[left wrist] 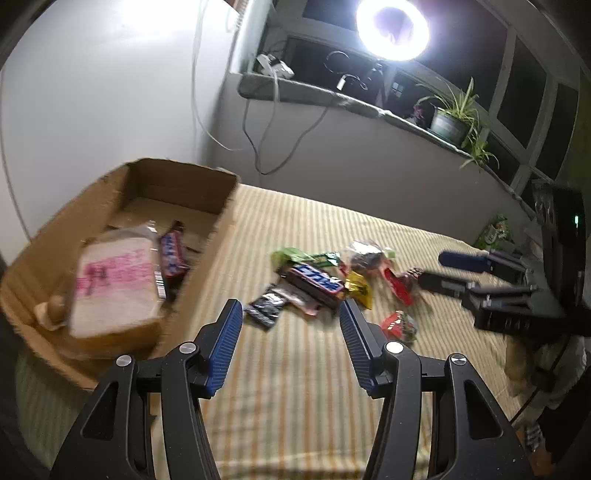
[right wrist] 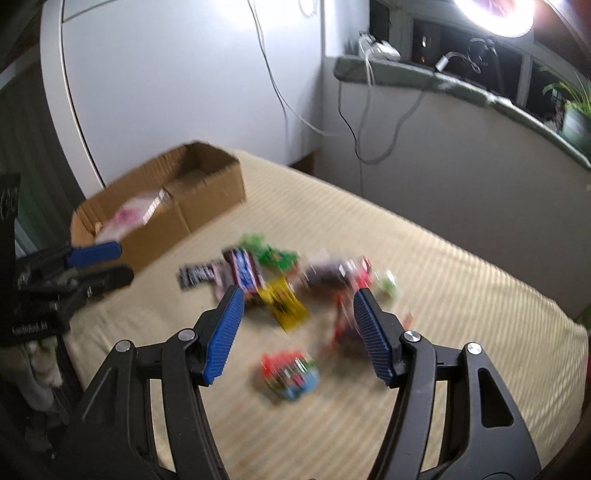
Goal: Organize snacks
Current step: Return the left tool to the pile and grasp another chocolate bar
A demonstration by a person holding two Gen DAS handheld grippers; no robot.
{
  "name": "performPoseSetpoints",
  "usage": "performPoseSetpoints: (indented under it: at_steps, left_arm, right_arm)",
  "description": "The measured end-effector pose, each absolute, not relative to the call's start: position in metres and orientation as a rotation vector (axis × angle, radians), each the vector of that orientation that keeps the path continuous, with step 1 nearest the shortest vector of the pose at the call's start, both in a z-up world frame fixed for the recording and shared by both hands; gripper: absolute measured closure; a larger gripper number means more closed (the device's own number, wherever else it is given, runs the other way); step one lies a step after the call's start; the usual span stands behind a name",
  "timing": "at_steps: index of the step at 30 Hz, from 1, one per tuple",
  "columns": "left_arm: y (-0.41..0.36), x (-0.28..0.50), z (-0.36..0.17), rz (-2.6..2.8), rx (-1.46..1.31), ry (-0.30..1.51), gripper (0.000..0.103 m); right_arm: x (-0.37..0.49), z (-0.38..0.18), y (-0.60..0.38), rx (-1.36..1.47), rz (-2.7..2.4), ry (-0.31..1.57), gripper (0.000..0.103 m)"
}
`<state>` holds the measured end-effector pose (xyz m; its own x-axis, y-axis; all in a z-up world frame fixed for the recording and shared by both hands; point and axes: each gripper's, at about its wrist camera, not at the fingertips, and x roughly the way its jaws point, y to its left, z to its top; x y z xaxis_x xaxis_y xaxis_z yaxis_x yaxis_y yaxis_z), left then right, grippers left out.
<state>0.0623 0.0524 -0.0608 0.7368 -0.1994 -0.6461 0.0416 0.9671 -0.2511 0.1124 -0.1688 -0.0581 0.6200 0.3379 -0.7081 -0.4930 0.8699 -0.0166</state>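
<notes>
A pile of snack packets lies on the striped tablecloth: a blue-and-brown chocolate bar [left wrist: 314,280], a yellow packet [left wrist: 358,288], a black packet [left wrist: 264,310], green packets [left wrist: 295,254] and a red-and-green packet [left wrist: 400,325]. An open cardboard box [left wrist: 207,236] at the left holds a pink-printed bread bag [left wrist: 114,288] and a candy bar [left wrist: 171,254]. My left gripper [left wrist: 290,314] is open and empty, just short of the pile. My right gripper [right wrist: 297,295] is open and empty above the pile; the red-and-blue packet [right wrist: 290,373] lies between its fingers. The right gripper also shows in the left wrist view [left wrist: 434,267].
A window ledge [left wrist: 351,99] with cables, a bright ring lamp [left wrist: 391,29] and potted plants [left wrist: 452,118] runs behind the table. A green packet [left wrist: 493,232] lies at the far right edge. The striped tablecloth [right wrist: 461,295] spreads to the right.
</notes>
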Motion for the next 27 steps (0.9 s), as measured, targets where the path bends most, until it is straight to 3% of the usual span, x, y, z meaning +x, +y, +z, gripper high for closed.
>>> performPoseSetpoints:
  at_steps: [6,10,27]
  left_arm:
    - [0.033,0.077,-0.07,-0.176,-0.23,0.769,0.049]
    - [0.025,0.093,-0.075,-0.185,-0.237,0.795,0.049]
    - [0.022,0.161,-0.11,-0.131,-0.29,0.918,0.051]
  right_arm:
    - [0.104,-0.088,-0.182,-0.233,0.499,0.835,0.039]
    - [0.102,-0.105,-0.177,-0.242,0.526,0.868,0.047]
    - [0.108,-0.127,-0.162,-0.245,0.537,0.9,0.048]
